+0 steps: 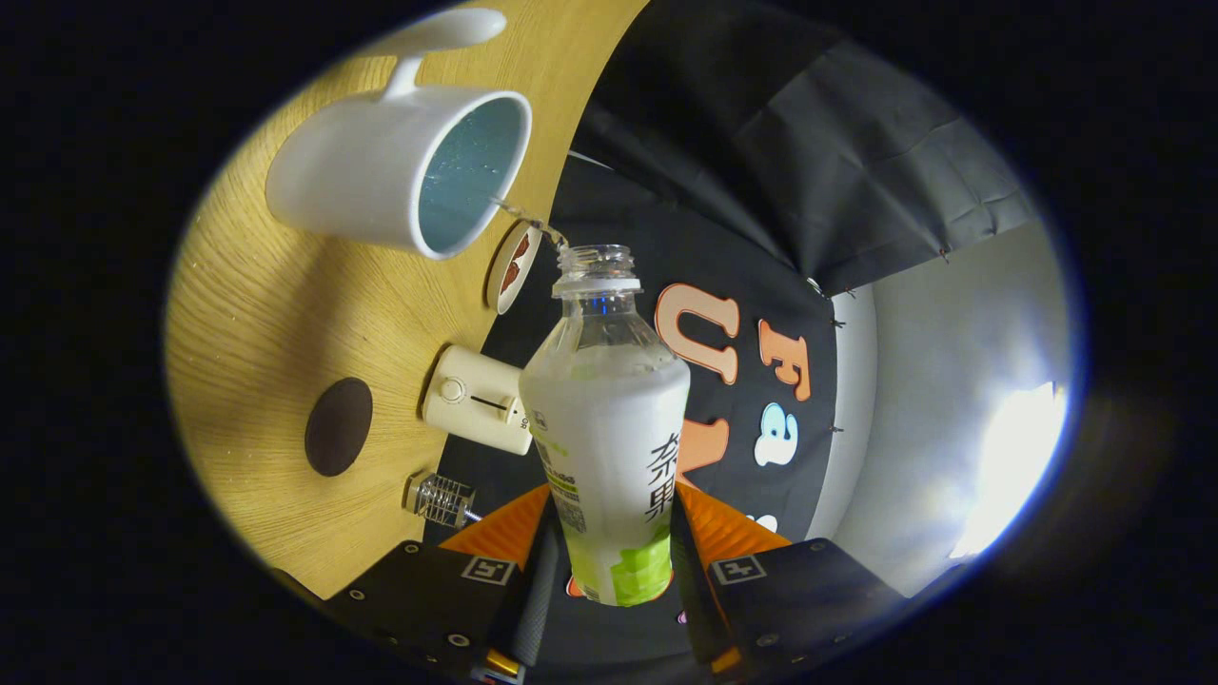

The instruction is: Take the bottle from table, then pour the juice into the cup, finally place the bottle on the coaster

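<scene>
The claw (618, 561) is gripping the juice bottle (609, 447) around its lower body and tipping it over — a thin stream is running into the white mug (400, 171) on the tabletop (276, 314). The coaster (339, 426) is waiting nearby.

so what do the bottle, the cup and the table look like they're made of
Bottle, held between the gripper fingers: clear thin plastic, see-through at the threaded neck, printed wrap lower down.
Cup: probably glazed ceramic, with a smooth white outside, thick rim and glossy blue inside.
Table: wood or wood-look laminate, matte, with fine grain lines.
</scene>
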A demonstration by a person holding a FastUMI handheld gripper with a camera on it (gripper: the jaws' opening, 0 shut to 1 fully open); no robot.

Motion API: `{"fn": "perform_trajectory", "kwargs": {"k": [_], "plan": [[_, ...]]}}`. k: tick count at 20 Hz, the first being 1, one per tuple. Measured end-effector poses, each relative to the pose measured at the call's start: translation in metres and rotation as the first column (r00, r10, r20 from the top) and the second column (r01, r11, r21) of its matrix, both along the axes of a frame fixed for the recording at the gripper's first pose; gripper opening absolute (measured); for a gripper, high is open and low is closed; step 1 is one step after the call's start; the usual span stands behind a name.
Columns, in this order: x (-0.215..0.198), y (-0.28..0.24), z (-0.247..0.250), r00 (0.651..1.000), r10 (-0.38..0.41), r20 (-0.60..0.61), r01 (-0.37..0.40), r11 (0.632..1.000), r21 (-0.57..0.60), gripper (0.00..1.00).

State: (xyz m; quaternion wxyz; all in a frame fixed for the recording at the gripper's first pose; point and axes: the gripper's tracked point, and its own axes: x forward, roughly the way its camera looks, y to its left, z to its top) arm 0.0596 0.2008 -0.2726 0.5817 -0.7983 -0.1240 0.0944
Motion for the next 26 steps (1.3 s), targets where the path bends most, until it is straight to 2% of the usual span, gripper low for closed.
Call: {"fn": "perform_trajectory", "kwargs": {"k": [26], "plan": [[-0.010, 0.010, 0.014, 0.997, 0.076, 0.020, -0.073, 0.989, -0.132, 0.60]]}}
